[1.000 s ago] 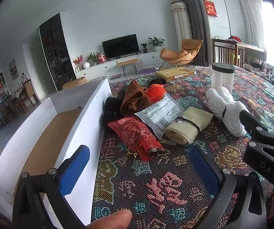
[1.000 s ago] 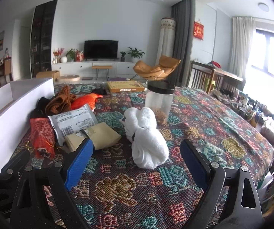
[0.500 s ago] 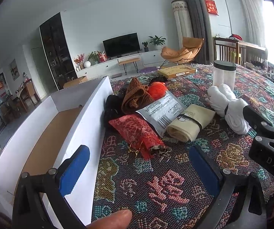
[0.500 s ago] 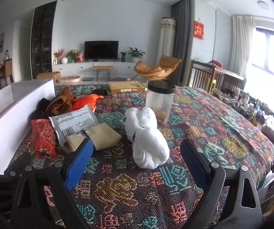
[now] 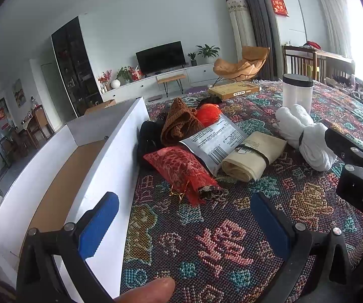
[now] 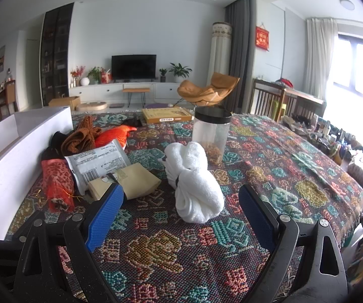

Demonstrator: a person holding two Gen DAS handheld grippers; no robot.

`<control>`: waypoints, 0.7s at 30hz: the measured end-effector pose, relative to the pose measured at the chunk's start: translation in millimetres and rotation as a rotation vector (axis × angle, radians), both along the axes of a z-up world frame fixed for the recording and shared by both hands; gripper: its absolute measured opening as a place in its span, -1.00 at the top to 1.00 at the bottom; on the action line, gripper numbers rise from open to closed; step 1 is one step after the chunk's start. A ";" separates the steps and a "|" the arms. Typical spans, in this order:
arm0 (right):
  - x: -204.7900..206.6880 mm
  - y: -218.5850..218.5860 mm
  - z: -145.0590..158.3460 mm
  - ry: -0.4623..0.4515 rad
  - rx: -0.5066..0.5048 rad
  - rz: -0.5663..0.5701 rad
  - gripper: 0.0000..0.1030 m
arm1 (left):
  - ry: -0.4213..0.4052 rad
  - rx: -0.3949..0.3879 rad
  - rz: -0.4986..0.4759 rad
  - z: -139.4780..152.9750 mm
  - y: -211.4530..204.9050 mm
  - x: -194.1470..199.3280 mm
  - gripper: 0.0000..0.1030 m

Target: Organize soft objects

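Note:
Soft items lie on a patterned tablecloth: a red mesh pouch (image 5: 181, 169), a beige rolled cloth (image 5: 252, 155), a grey-white packet (image 5: 214, 141), a brown knit piece (image 5: 179, 123), an orange-red item (image 5: 208, 112), a black cloth (image 5: 148, 136) and a rolled white towel (image 5: 308, 139). My left gripper (image 5: 184, 217) is open and empty, just short of the red pouch. My right gripper (image 6: 181, 212) is open and empty, with the white towel (image 6: 194, 184) just beyond its fingertips. The red pouch (image 6: 57, 179) and beige roll (image 6: 131, 181) also show in the right wrist view.
A white open box (image 5: 115, 151) with a brown floor stands along the table's left side. A clear jar with a black lid (image 6: 210, 136) stands behind the towel. A flat yellow box (image 6: 167, 115) lies at the far edge. Clutter lines the right edge (image 6: 333, 139).
Both grippers have edged slightly forward toward the items. Nothing on the table has moved.

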State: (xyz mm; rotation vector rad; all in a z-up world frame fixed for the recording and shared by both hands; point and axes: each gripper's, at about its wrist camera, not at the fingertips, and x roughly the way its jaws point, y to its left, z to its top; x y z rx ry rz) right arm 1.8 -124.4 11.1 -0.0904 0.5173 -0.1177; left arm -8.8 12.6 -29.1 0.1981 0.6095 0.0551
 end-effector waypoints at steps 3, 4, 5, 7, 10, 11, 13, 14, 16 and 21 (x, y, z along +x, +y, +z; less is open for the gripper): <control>-0.3 -0.8 0.2 0.000 0.000 0.000 -0.83 | 0.003 0.003 0.000 -1.3 0.0 -0.2 -1.00; -0.3 -0.9 0.2 0.001 0.000 0.000 -0.83 | 0.004 0.003 0.000 -1.6 0.2 -0.2 -1.00; -0.2 -0.6 0.1 0.001 0.001 0.000 -0.83 | 0.004 0.003 0.000 -1.8 0.4 -0.2 -1.00; -0.1 -0.9 0.0 0.003 0.001 0.000 -0.83 | 0.006 0.004 0.001 -2.5 0.3 -0.7 -1.00; 1.2 -0.4 -0.5 0.008 0.004 -0.001 -0.83 | 0.008 0.007 0.003 -3.8 0.2 -1.0 -1.00; 1.6 0.1 -0.5 0.008 0.005 -0.002 -0.83 | 0.009 0.008 0.003 -4.0 0.5 -0.8 -1.00; 1.8 -0.5 -0.4 0.008 0.007 -0.003 -0.83 | 0.012 0.009 0.004 -4.7 0.9 -0.3 -1.00; 1.7 -0.4 -0.1 0.008 0.010 -0.003 -0.83 | 0.013 0.011 0.005 -5.3 1.1 0.1 -1.00; 2.2 -1.3 -0.1 0.009 0.014 -0.005 -0.83 | 0.016 0.012 0.007 -6.2 1.3 0.6 -1.00; 2.0 -5.7 -0.6 0.010 0.036 -0.010 -0.83 | 0.032 0.022 0.014 -10.0 0.5 2.2 -1.00</control>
